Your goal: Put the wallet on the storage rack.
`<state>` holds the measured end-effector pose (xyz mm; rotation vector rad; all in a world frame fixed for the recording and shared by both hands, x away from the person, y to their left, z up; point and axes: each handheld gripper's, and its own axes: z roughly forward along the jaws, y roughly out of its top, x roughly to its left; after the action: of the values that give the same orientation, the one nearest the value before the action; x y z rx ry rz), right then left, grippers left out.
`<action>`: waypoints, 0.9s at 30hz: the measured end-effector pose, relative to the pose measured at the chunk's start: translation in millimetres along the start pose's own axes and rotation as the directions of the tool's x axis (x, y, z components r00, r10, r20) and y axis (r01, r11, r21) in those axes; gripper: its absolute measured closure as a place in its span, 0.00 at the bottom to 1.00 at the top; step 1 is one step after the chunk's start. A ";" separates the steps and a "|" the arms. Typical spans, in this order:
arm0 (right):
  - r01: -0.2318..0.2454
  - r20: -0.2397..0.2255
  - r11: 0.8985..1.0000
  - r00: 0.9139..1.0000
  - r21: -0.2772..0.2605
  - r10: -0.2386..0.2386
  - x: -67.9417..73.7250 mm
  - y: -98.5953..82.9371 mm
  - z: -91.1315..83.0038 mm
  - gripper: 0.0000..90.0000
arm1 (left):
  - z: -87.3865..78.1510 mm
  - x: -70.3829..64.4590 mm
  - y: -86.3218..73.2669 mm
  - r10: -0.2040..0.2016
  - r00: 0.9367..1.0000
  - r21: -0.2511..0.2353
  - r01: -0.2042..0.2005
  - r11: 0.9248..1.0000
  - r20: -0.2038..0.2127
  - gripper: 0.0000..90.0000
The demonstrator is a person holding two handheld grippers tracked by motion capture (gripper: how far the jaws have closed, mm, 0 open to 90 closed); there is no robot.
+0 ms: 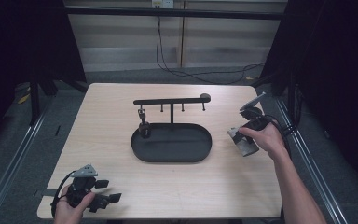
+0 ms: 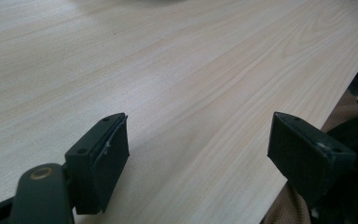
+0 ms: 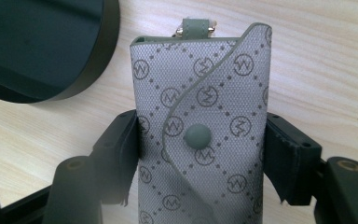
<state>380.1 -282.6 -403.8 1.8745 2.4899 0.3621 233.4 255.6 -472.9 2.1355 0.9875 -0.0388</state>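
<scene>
Up close, the right gripper (image 3: 200, 135) has its two jaws pressed against both sides of a grey patterned key pouch (image 3: 200, 116) with a snap button, just right of the black oval tray (image 1: 171, 143). Well left of the tray and nearer the person, the left gripper (image 2: 198, 154) hangs wide open over bare table (image 2: 168, 70), apparently holding nothing.

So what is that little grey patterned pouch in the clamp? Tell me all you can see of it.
The grey key pouch looks like woven fabric printed with circled logos and dotted diamonds. A curved flap closes over its front with a grey-green snap, and a small tab with metal fittings pokes from its top. The right gripper clamps its sides above the wooden table, beside the black tray.
</scene>
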 end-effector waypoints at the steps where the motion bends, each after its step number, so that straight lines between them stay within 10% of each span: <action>1: 0.002 0.005 1.000 1.000 0.000 -0.002 0.4 0.1 -1.4 0.37 | -0.1 -0.1 -0.1 -0.001 1.000 0.000 0.001 1.000 0.000 0.23; 14: 0.031 -0.002 0.998 1.000 -0.054 -0.031 19.0 11.9 -21.9 0.37 | -6.6 -1.5 0.1 0.017 1.000 -0.053 -0.018 0.998 -0.009 0.22; 27: 0.027 -0.104 0.994 0.994 -0.105 -0.038 42.2 24.4 -19.4 0.37 | -8.4 -1.2 0.1 0.022 1.000 -0.064 -0.022 0.998 -0.007 0.22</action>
<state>388.5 -239.8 -374.7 1.8194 2.5096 0.5931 230.4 260.3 -466.6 2.0889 0.9566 0.0099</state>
